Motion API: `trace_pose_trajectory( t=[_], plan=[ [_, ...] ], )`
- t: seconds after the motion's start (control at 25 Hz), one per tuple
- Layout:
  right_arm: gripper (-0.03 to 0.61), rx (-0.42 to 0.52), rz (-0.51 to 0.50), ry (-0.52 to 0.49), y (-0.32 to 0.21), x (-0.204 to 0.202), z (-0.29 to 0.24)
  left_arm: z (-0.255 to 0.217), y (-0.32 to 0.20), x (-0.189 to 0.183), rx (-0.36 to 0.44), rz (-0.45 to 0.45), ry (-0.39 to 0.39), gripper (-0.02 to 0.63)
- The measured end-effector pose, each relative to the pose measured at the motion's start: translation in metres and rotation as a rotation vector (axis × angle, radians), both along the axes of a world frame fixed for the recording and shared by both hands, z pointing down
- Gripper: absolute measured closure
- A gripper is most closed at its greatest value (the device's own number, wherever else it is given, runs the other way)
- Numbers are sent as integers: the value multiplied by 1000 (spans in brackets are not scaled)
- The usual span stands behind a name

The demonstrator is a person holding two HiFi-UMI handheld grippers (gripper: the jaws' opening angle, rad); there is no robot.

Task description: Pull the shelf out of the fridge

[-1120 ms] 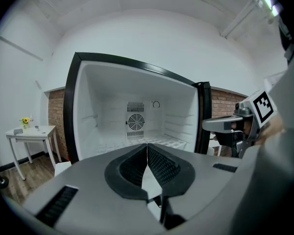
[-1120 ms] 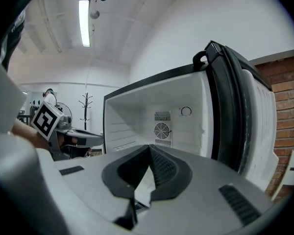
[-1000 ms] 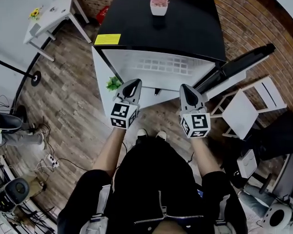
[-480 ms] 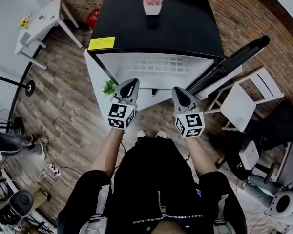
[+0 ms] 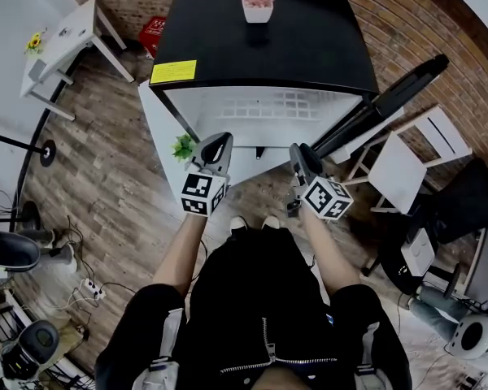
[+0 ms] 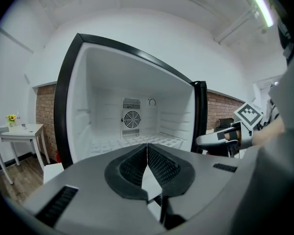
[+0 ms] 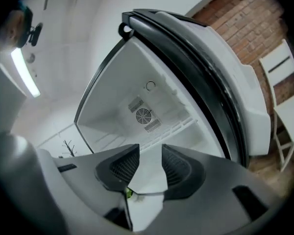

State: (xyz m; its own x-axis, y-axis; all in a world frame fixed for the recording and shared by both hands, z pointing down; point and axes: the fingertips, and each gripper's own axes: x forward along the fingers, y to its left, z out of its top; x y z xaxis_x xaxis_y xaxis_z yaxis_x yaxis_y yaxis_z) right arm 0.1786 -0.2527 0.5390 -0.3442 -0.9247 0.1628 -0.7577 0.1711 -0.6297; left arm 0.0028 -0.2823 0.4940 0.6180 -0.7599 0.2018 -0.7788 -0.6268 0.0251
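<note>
With the left gripper [image 6: 147,145] fingers together and the right gripper [image 7: 150,149] fingers just opened, empty, I'd level both at the shelf [image 5: 268,105] front edge before clamping.

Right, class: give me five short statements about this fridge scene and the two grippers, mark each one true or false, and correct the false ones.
1. The fridge door stands open. True.
2. A pot of pink flowers sits on top of the fridge. True.
3. The left gripper has its fingers spread wide. False: they are together, with nothing held.
4. The right gripper is clamped on the shelf. False: its fingers have just been opening and stand apart with nothing between them. The shelf lies inside the fridge.
5. A yellow sticker is on the fridge's black top. True.
</note>
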Motion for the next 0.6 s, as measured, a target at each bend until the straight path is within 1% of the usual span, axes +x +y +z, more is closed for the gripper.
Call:
trace_pose_trajectory(
  t=[0.12,0.28,0.36,0.48,0.6],
  plan=[
    [440,-37,57,-150,-9,4,7,4,3,-1,-17,3,10,594],
    [436,-64,111,-273,-25,5,9,11,11,-1,-44,11,13,594],
    [434,-88,155,-362,-35,8,15,11,11,-2,-50,6,15,593],
    [428,-120,207,-486,-49,13,26,12,11,-7,-59,-13,23,593],
    [426,-119,246,-568,-61,17,32,15,11,-14,-68,-36,26,594]
  ],
)
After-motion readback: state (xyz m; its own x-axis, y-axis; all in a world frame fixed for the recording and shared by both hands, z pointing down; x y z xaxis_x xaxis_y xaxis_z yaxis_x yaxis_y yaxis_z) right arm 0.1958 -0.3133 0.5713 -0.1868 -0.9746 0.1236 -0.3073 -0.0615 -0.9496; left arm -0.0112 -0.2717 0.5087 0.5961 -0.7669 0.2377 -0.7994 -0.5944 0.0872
